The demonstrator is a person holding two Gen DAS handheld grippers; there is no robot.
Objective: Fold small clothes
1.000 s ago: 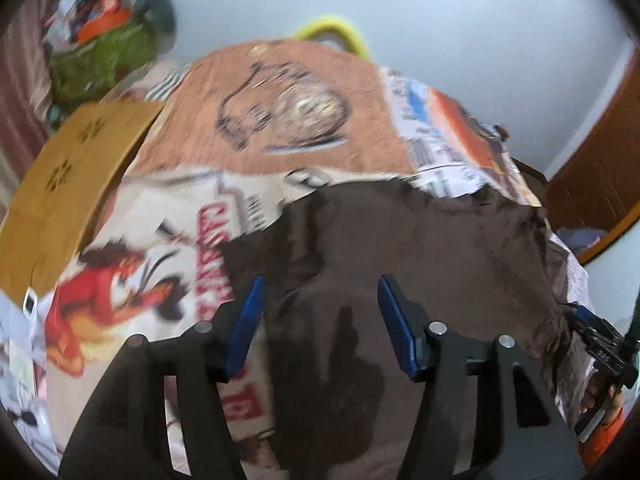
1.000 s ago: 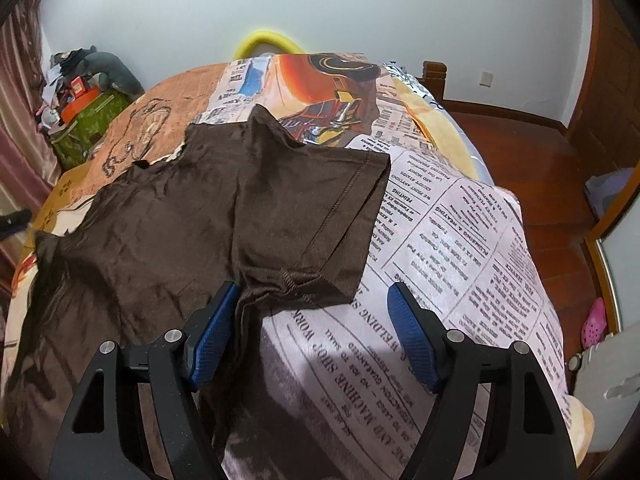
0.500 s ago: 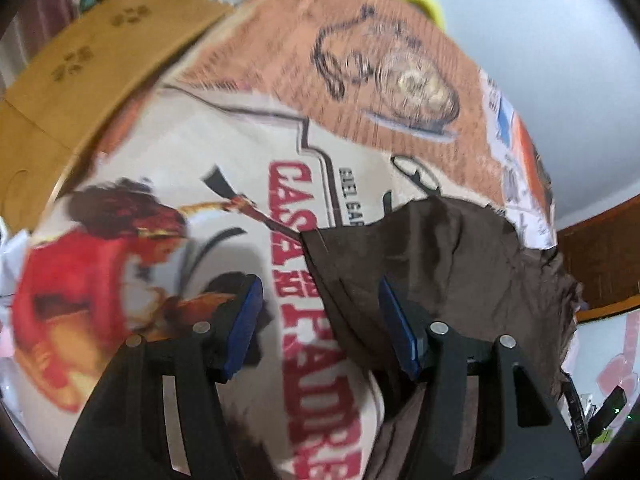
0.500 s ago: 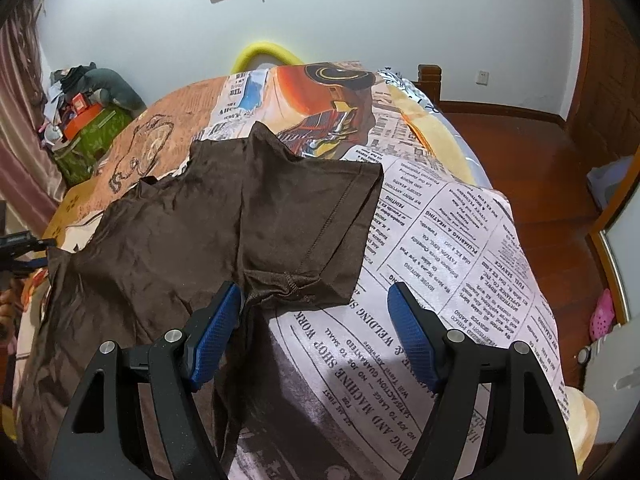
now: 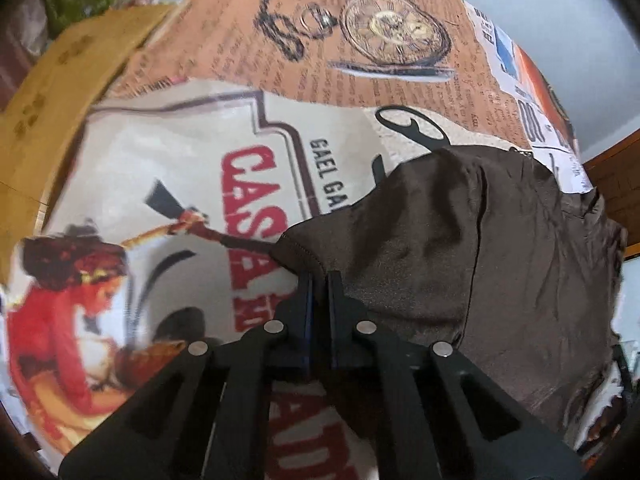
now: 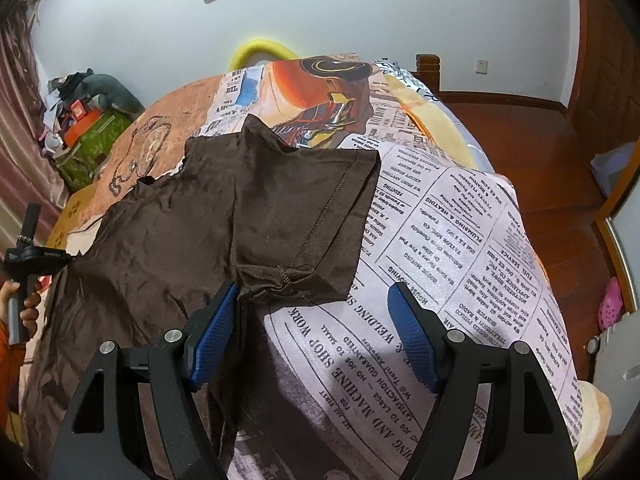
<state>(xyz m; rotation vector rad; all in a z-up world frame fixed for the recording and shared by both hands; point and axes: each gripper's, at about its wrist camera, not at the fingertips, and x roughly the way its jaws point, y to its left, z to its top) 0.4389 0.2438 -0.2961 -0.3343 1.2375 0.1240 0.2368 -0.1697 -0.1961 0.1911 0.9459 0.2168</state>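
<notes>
A dark brown T-shirt (image 6: 224, 220) lies spread on a bed with a newspaper-print cover (image 6: 460, 240). My left gripper (image 5: 318, 280) is shut on the hemmed edge of the T-shirt (image 5: 460, 248) at its left side. It also shows at the left edge of the right wrist view (image 6: 36, 256), pinching the cloth's corner. My right gripper (image 6: 312, 300) is open above the bed; its left finger (image 6: 216, 328) is at the bunched underarm seam of the near sleeve (image 6: 320, 216), which lies flat to the right.
A tan cardboard box (image 5: 60, 80) sits off the bed's left side. A green bag with clutter (image 6: 88, 136) stands by the curtain. A yellow foam hoop (image 6: 260, 50) is at the bed's far end. Wooden floor (image 6: 540, 152) lies to the right.
My left gripper has swung left off the shirt's middle to its edge and closed on the hem. My right gripper stayed open and hardly moved.
</notes>
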